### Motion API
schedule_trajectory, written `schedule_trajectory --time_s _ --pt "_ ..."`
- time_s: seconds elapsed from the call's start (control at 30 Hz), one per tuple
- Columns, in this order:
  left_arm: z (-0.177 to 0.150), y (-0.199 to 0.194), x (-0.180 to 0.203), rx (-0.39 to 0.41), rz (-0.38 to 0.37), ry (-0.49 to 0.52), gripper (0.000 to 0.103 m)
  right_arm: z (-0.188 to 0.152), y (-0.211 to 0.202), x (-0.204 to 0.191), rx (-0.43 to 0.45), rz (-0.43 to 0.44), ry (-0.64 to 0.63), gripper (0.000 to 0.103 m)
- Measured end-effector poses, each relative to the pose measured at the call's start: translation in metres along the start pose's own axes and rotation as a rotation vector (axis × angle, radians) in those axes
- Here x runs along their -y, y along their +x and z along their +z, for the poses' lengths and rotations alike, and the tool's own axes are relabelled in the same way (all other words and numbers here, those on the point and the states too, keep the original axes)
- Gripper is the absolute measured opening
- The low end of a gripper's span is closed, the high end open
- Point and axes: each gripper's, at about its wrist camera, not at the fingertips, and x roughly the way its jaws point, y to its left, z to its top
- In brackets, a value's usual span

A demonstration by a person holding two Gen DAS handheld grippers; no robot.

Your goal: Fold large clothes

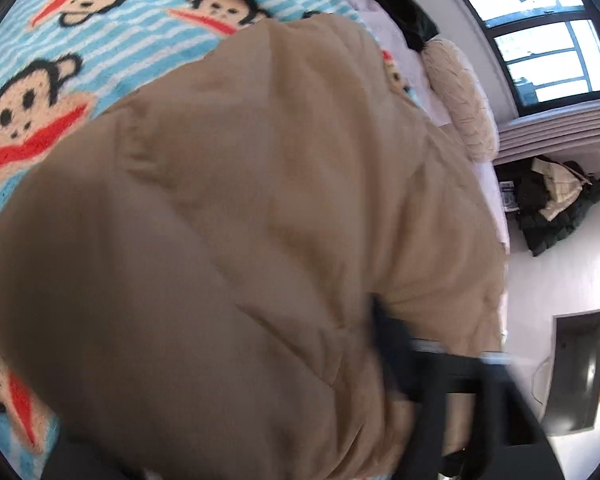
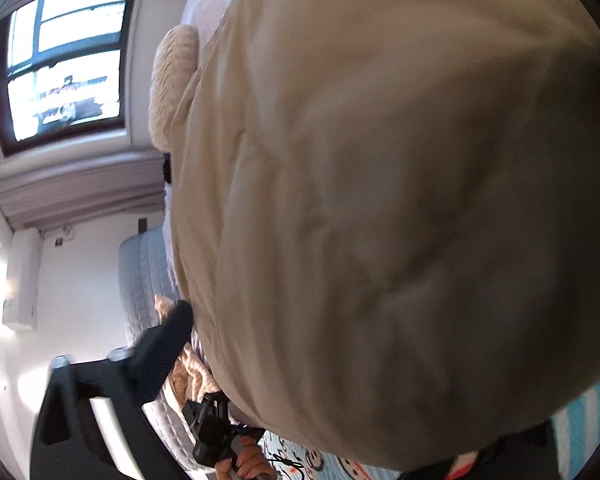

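A large tan padded garment (image 1: pixel 240 220) lies bulked up on the bed, over a blue-striped blanket (image 1: pixel 112 40) printed with cartoon monkey faces; it fills most of both wrist views and hides nearly everything ahead of the tongs. In the left wrist view the left tongs (image 1: pixel 432 364) show only as one dark, blurred finger (image 1: pixel 392 344) pressed against the garment's lower edge, with the other finger buried in or behind the fabric; whether the cloth is pinched I cannot tell. In the right wrist view the right tongs (image 2: pixel 204 320) show one dark finger (image 2: pixel 168 344) lying just beside the garment's edge, the other finger hidden behind the padding; again the grip cannot be made out. Below it a hand (image 2: pixel 240 466) holds a dark device (image 2: pixel 210 432).

Around the bed: a cream knitted pillow (image 1: pixel 460 96) near the head, touching the garment's far side; a dark piece of clothing (image 1: pixel 400 8) beyond it; a window (image 1: pixel 540 28) with a ribbed radiator (image 1: pixel 556 132) under it; a heap of dark and pale clothes (image 1: pixel 556 200) on the floor; a dark monitor (image 1: pixel 576 372) by the wall; a grey quilted cover (image 2: pixel 144 276) at the bedside.
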Motion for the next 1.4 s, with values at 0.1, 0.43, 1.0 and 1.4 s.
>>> schedule_trajectory --time_s 0.1,0.43,1.0,1.4 --pt "-0.001 -0.013 0.023 0.030 0.028 0.115 0.025 -0.001 -0.003 0.005 -0.011 0.007 0.025 0.032" --pt "-0.041 -0.082 0.066 0.117 0.037 0.294 0.022 -0.018 -0.043 -0.035 -0.063 0.014 -0.181 0.021" --pt "-0.194 -0.170 -0.062 -0.109 0.106 0.258 0.022 -0.148 -0.134 0.073 -0.073 -0.060 -0.024 0.022" --pt "-0.199 -0.271 -0.087 -0.084 0.335 0.415 0.023 -0.193 -0.185 0.047 -0.040 -0.278 -0.146 0.042"
